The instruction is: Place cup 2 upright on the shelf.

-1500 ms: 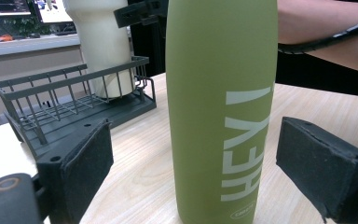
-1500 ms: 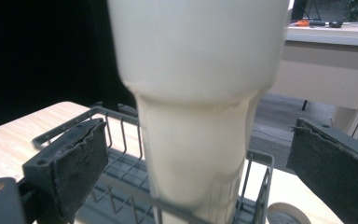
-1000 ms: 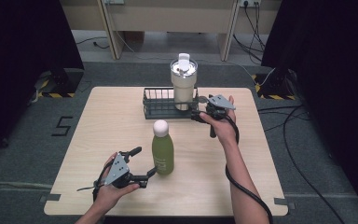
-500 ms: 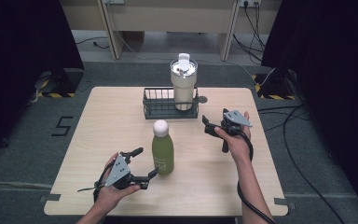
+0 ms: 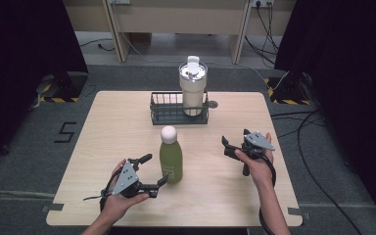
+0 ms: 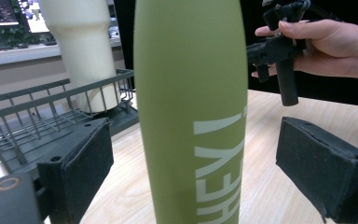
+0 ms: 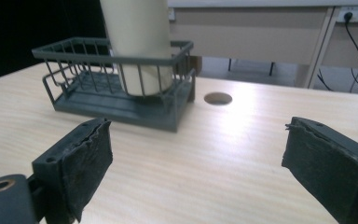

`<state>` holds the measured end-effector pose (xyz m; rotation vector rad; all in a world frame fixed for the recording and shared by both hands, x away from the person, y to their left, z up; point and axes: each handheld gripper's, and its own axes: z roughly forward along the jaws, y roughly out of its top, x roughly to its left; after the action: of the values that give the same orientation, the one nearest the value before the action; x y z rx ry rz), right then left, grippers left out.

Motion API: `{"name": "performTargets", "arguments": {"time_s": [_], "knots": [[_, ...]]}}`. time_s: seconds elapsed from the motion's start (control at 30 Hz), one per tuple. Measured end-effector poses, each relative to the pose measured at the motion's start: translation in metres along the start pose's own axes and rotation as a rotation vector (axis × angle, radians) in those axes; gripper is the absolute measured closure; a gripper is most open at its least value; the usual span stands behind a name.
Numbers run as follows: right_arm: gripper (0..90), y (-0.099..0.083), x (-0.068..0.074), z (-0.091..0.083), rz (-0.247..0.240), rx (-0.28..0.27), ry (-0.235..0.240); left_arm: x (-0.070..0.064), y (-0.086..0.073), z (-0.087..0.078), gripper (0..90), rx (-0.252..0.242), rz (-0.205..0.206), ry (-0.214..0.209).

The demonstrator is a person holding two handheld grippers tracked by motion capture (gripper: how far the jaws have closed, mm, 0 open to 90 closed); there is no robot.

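Pale wood-grain tabletop (image 5: pixel 103 127) in the high view carries a dark wire rack (image 5: pixel 169 108) at twelve o'clock, with a cream steel tumbler (image 5: pixel 193 88) upright in its right end. At centre stands a smooth matte green bottle (image 5: pixel 171 159) with a rounded white cap. The left gripper (image 5: pixel 152 171) sits at the bottle's seven o'clock, fingers spread wide to either side of its base, not touching. The right gripper (image 5: pixel 227 145) hovers at the bottle's three o'clock, well apart, fingers released and empty. A second ago the right gripper was up at the rack beside the tumbler; it has since drawn back toward the person, while the left has stayed put.

Left gripper view: the bottle (image 6: pixel 191 107), with white lettering on its side, rises between two spongy black fingers (image 6: pixel 86 163), with a gap showing on both sides. The rack (image 6: pixel 51 121) and tumbler (image 6: pixel 81 51) stand behind.

Right gripper view: the worn, frayed fingers (image 7: pixel 81 163) gape over bare tabletop (image 7: pixel 191 154), facing the rack (image 7: pixel 116 84), the tumbler (image 7: pixel 137 42) and a round hole (image 7: pixel 217 98).
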<state>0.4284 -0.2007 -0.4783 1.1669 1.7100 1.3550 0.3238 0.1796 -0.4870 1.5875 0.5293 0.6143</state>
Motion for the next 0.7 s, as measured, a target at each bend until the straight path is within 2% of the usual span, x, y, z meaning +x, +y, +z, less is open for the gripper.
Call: {"name": "performTargets", "arguments": {"time_s": [0.33, 0.7], "knots": [[8.3, -0.006, -0.007, -0.018, 0.01, -0.002, -0.037, -0.005, 0.001, 0.012, 10.4, 0.015, 0.01, -0.018], [8.7, -0.009, -0.006, -0.016, 0.003, 0.016, -0.034, 0.001, 0.004, 0.033, 12.1, 0.022, 0.008, -0.016]]}}
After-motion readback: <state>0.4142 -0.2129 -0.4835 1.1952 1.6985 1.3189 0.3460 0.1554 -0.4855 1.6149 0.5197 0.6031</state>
